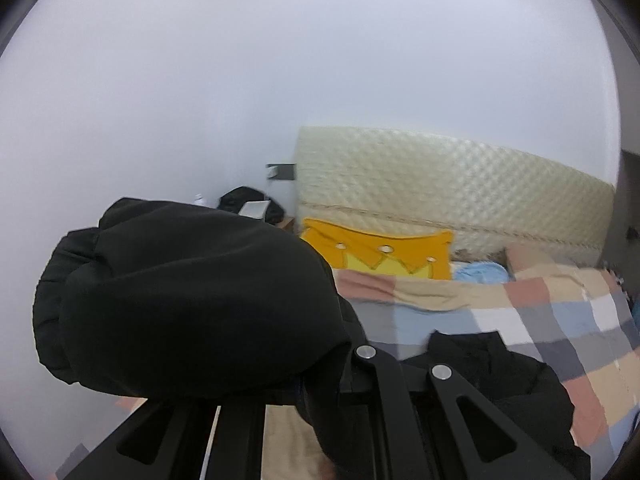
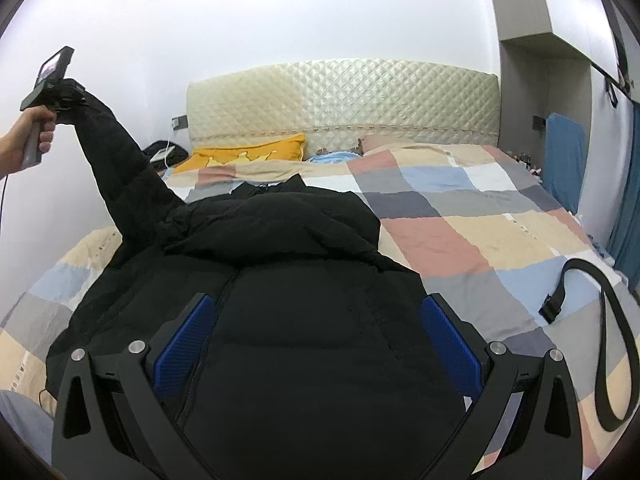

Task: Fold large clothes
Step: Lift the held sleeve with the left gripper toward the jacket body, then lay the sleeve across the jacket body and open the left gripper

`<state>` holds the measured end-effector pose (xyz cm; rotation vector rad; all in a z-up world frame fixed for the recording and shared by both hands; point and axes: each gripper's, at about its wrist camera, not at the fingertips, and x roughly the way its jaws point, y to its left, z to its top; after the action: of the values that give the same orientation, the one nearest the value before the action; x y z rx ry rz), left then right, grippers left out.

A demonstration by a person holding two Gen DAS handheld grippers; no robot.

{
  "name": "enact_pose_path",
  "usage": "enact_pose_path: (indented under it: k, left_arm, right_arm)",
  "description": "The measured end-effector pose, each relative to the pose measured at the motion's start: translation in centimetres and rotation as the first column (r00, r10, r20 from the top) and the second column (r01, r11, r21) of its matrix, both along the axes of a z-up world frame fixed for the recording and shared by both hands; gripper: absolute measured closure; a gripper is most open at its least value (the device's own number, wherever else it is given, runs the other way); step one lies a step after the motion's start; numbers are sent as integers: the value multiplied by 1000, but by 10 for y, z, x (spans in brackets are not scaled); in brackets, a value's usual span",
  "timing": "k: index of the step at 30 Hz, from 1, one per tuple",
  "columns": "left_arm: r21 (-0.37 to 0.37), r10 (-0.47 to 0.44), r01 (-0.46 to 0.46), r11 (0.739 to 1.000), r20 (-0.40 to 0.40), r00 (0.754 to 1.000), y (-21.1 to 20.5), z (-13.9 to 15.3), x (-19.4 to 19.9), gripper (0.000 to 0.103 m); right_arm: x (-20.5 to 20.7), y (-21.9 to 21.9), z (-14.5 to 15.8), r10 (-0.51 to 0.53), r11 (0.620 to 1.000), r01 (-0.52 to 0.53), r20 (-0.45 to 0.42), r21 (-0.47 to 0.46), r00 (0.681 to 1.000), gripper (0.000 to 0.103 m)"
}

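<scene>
The puffy black quilted jacket sleeve (image 1: 180, 300) bulges over the left gripper (image 1: 320, 376), hiding its fingertips. The black padded jacket's body (image 2: 304, 340) runs off the bottom edge between the right gripper's blue pads (image 2: 184, 344) — its hem unseen. The person's hand (image 2: 28, 136) is cut off at the wrist by the picture's rim. Small objects on the bedside table (image 1: 286, 224) stay too blurred to name.

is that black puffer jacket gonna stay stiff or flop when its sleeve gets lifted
Likely floppy: the black puffer jacket sags from the raised sleeve in the left gripper. Probably light, since one sleeve grip lifts it. Its puffy bulk may spring folds open.
</scene>
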<state>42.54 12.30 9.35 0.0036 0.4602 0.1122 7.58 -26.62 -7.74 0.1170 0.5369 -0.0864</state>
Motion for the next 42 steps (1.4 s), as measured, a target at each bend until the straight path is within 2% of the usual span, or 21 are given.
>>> enact_pose_path:
  k: [5,11,17,21,24,26,28,32,37,39,42]
  left_arm:
    - [45,-112,114,992,-28,993,-81,-4,-2,94]
    - [-20,-185,185,983,-21,983,-157,-26,2,94]
    - [-59,-257,254,965,-32,966,-244,-72,9,94]
    - [-65,-327,322,945,-114,938,-297,-115,11,93]
    - [46,-375,385,922,-146,916,-338,-153,1,91]
    - [120,-405,426,897,-168,899,-357,-180,-6,90]
    - [147,-422,452,880,-197,885,-371,-210,-8,89]
    - [105,-429,461,881,-232,873,-384,-256,-8,89]
    - [48,-429,451,891,-230,874,-389,-288,-3,89]
    - [29,-433,453,891,-249,866,-389,-296,1,89]
    - [46,-431,457,888,-263,863,-390,-306,4,89]
  right_arm:
    - [-1,-12,-1,-7,999,6,21,45,1000,0]
    - [-3,-25,-4,-16,995,14,26,95,1000,0]
    - [7,-34,-11,-34,994,30,32,108,999,0]
    - [10,-48,-20,-46,985,44,8,164,999,0]
    - [12,-52,-25,-49,986,48,1,163,999,0]
    - [14,-50,-28,-35,986,35,-6,160,999,0]
    - [16,-49,-30,-19,987,21,-10,162,1000,0]
    - [20,-49,-35,-1,984,6,-23,178,1000,0]
    - [23,-55,-41,-11,977,18,-33,214,999,0]
    - [25,-56,-45,-11,973,21,-47,229,999,0]
    - [31,-56,-49,-4,972,18,-62,233,998,0]
